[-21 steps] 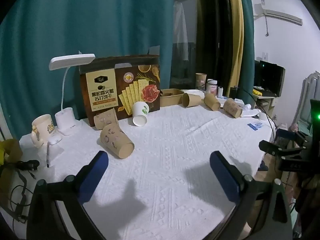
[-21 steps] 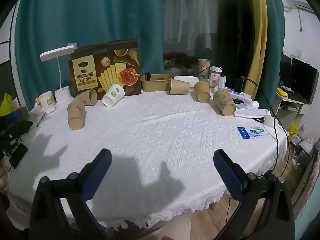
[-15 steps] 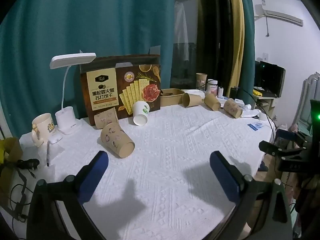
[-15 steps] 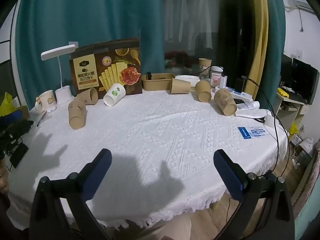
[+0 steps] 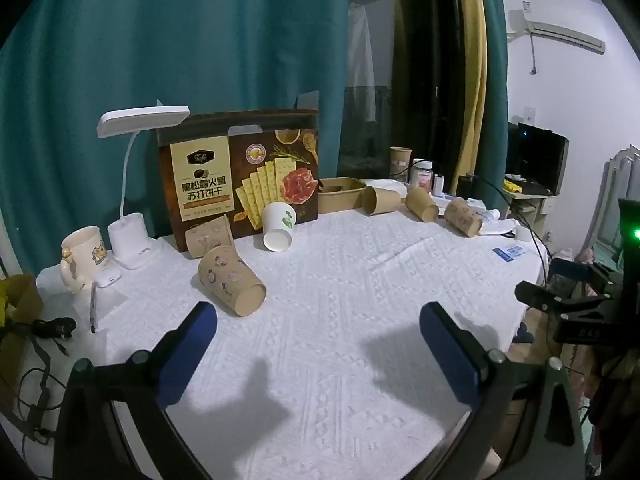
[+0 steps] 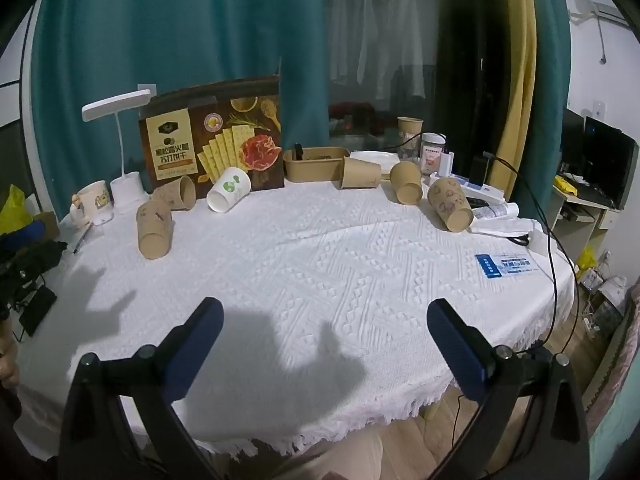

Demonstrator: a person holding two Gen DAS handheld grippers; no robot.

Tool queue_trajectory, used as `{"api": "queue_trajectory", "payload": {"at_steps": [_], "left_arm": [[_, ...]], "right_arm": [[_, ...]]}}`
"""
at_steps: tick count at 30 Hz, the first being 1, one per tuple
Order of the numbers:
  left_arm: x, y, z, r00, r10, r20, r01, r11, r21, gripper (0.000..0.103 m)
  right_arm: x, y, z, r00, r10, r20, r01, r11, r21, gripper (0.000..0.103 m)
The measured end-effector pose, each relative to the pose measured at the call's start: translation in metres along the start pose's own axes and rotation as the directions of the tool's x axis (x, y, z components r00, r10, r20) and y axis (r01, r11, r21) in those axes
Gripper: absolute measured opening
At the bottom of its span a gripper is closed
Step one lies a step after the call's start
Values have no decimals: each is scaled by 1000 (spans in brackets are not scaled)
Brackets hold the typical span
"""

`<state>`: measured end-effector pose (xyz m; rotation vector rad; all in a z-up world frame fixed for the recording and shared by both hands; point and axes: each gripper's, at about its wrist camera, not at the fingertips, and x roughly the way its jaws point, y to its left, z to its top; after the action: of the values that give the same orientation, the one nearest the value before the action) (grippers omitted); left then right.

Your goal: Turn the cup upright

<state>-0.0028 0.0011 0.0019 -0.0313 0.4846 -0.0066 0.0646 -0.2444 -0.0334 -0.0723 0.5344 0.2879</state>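
Several paper cups lie on their sides on the white tablecloth (image 5: pixel 340 320). A brown patterned cup (image 5: pixel 232 286) lies nearest my left gripper (image 5: pixel 318 320), just beyond its left finger; it also shows in the right wrist view (image 6: pixel 154 230). A white cup (image 5: pixel 279 226) leans by the cracker box (image 5: pixel 240 184). Three brown cups (image 6: pixel 448 204) lie at the back right. My left gripper is open and empty. My right gripper (image 6: pixel 326 316) is open and empty over the table's near edge.
A white desk lamp (image 5: pixel 132 184) and a mug (image 5: pixel 82 256) stand at the back left. A brown tray (image 6: pixel 316 164), an upright cup (image 6: pixel 409 128) and a jar (image 6: pixel 433 154) stand at the back. A blue card (image 6: pixel 506 266) and cables lie at the right edge.
Both views have shifted very slightly; the cups have not moved and both grippers stay open.
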Motion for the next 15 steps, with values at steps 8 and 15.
{"api": "queue_trajectory", "payload": {"at_steps": [8,15], "left_arm": [[-1,-2,-1,1000,-1,4,1,1000,0,101],[-1,-4,0,1000,-21,0,21,1000,-3,101]], "right_arm": [[-1,-1,1,1000,0,1,0,1000,1,101],[-1,-1,1,1000,1,1,-1,1000,0,101]]}}
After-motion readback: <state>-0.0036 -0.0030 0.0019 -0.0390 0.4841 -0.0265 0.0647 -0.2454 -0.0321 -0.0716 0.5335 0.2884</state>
